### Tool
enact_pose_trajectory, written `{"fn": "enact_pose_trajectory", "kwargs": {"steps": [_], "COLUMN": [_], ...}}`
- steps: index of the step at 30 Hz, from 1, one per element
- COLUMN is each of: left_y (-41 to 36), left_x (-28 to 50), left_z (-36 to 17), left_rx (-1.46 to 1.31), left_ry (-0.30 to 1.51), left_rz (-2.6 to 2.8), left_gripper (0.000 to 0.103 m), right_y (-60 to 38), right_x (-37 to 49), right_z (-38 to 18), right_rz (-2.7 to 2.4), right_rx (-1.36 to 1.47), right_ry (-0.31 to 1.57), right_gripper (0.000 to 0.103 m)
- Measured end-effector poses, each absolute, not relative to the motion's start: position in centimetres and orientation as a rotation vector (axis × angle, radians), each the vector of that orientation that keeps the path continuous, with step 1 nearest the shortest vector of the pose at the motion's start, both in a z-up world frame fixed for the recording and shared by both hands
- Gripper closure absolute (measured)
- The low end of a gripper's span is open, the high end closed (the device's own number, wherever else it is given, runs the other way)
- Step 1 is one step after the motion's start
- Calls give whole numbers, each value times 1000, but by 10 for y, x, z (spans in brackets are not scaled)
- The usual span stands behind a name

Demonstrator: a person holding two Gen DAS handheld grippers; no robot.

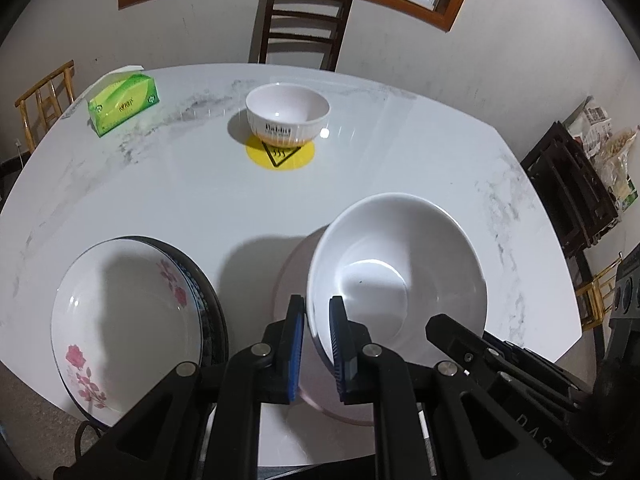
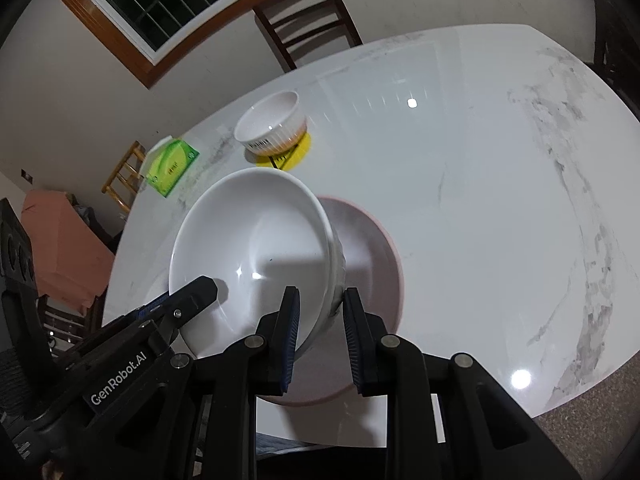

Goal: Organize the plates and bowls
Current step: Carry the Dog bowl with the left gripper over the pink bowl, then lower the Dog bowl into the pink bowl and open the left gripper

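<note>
My left gripper (image 1: 317,344) and right gripper (image 2: 320,338) both clamp white bowl (image 1: 400,264) rim; pink plate (image 2: 372,248) beneath mostly hidden, contact unclear.

Both claws (image 2: 320,328) grip 1 white bowl (image 2: 252,248) (tilted) over a pink plate (image 2: 372,248).

Left tongs (image 1: 318,350) of matte black angular links, blue ribbed pads (image 1: 295,354), round silver pivot screws, right tongs (image 2: 320,342) alike, dark blue ribbed pads, white "GenRobot.AI" lettering on one black arm
</note>
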State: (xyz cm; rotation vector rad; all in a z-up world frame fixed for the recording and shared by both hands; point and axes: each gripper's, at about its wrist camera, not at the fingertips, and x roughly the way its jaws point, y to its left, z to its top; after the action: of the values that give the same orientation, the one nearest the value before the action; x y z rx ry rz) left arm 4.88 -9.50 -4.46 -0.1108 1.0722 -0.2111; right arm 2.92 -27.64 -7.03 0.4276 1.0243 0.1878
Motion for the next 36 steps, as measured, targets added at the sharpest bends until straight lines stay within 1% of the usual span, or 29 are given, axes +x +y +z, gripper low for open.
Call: {"fn": "enact_pose_trajectory", "kwargs": {"steps": [13, 35, 36], "left_y": [-101, -107, -107], "left_x": [60, 64, 64], "left_z": [-69, -72, -72], "left_rx": [-66, -32, -32], "left_ry": [1130, 1146, 1147], "left_rz": [-188, -168, -168], "left_gripper": [90, 89, 88], "right_y": [-272, -262, -263], "right_x": [34, 36, 36], "right_z": [-87, -85, -86], "right_rz": [159, 146, 147], "right_rx": [371, 311, 314], "right_ry": [1079, 1104, 1104], "right_gripper": [81, 75, 75]}}
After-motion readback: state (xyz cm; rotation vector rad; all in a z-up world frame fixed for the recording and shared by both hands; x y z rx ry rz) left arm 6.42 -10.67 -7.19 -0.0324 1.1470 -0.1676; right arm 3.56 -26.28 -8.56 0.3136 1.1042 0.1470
